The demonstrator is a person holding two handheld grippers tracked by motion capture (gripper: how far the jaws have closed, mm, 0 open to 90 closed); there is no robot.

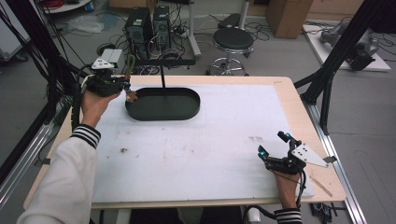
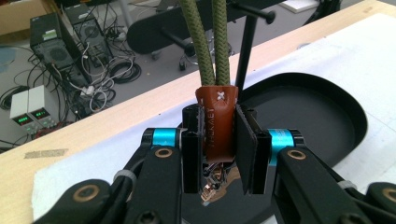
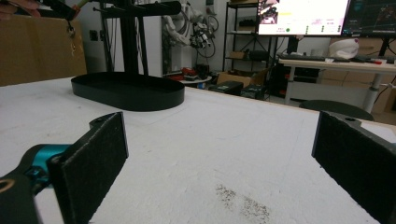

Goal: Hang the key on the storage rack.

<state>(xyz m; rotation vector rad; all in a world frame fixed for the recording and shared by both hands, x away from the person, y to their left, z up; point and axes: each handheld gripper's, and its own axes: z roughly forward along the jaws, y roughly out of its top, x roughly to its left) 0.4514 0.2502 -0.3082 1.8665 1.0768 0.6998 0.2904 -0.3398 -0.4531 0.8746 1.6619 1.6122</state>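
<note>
A key strap with a brown leather sleeve [image 2: 217,126] and a doubled olive cord [image 2: 205,42] is held upright in my left gripper [image 2: 218,144], which is shut on the sleeve. A copper metal clasp [image 2: 212,184] hangs below the pads. In the high view my left gripper [image 1: 126,87] is at the left end of a black oval tray [image 1: 187,109], and the clasp [image 1: 133,95] is at the tray's rim. A thin post [image 1: 162,77] with a crossbar [image 1: 166,61] rises from the tray. My right gripper [image 1: 273,144] rests open near the table's front right, with nothing between its pads [image 3: 95,154].
A white mat [image 1: 210,140] covers most of the wooden table [image 1: 299,107], with small dark smudges [image 3: 243,203] on it. Behind the table are a round stool [image 1: 232,39], computer towers [image 1: 147,25] and loose cables. Black frame struts [image 1: 334,51] stand at the right.
</note>
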